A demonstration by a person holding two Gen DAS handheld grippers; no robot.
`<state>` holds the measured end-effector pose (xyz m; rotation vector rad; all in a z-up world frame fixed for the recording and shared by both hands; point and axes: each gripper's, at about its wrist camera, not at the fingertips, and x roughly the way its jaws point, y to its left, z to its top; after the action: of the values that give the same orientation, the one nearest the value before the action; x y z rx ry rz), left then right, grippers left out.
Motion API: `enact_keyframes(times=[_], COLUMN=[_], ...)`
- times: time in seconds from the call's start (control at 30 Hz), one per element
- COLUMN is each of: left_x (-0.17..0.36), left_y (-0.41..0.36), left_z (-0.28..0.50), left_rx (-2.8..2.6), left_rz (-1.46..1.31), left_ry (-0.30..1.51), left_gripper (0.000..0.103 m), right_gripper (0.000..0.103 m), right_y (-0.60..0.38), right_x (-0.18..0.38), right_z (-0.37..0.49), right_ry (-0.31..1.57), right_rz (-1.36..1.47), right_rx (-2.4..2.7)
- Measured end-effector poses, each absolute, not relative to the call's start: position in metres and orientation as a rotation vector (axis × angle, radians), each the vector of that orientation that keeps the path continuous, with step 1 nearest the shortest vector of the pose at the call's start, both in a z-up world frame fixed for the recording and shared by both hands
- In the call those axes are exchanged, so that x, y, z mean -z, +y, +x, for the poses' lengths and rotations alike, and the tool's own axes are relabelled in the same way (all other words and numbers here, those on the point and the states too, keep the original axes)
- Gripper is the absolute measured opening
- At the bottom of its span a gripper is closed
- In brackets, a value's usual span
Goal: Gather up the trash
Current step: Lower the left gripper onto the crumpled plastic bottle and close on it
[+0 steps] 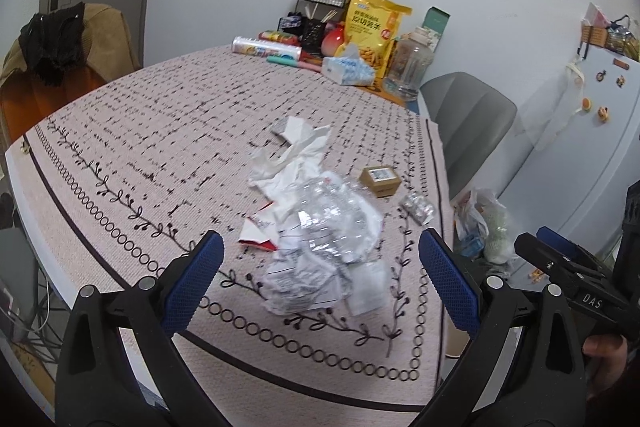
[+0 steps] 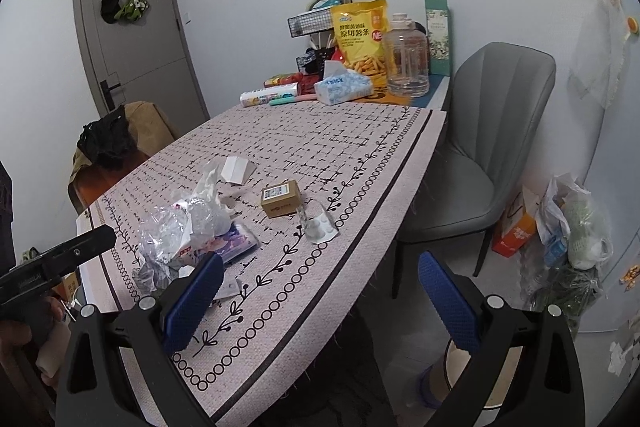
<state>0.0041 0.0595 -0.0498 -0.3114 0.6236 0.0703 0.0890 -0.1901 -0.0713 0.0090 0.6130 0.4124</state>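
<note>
Near the table's [image 1: 100, 131] front edge lies a light, crinkly, springy heap of trash [image 1: 320, 223]; both hand-held grippers [image 1: 320, 275] [image 2: 320, 303] gape empty. Pinch the bunched middle.

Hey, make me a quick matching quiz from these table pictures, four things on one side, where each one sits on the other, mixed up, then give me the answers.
Things:
1. small brown box
2. blister pack
3. yellow snack bag
4. grey chair

Places:
A. standing at the far end of the table by the wall
B. on the floor beside the table's long edge
C. on the tablecloth near its leaf-pattern border, nearer the camera than the box
D. on the tablecloth just past the crumpled trash pile

Pairs: 1-D, 2-C, 3-A, 4-B
</note>
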Motion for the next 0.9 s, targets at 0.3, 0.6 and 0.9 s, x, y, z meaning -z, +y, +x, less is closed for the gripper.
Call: enact_keyframes(times=[0.3,0.6,0.9], left_x=[0.07,0.077,0.07], left_y=[0.07,0.057,0.024], left_z=[0.019,0.055,0.081], left_rx=[-0.052,-0.034,-0.069], left_rz=[-0.345,-0.298,-0.073], left_ry=[0.678,0.719,0.776], left_gripper=[0.082,0.082,0.094], right_gripper=[0.095,0.095,0.095], right_y=[-0.176,-0.187,-0.186], right_x=[0.085,0.096,0.1], right_z=[0.102,0.116,0.121], right_ry=[0.655,0.695,0.706], right_rz=[-0.005,0.018,0.024], right_rx=[-0.45,-0.433,-0.447])
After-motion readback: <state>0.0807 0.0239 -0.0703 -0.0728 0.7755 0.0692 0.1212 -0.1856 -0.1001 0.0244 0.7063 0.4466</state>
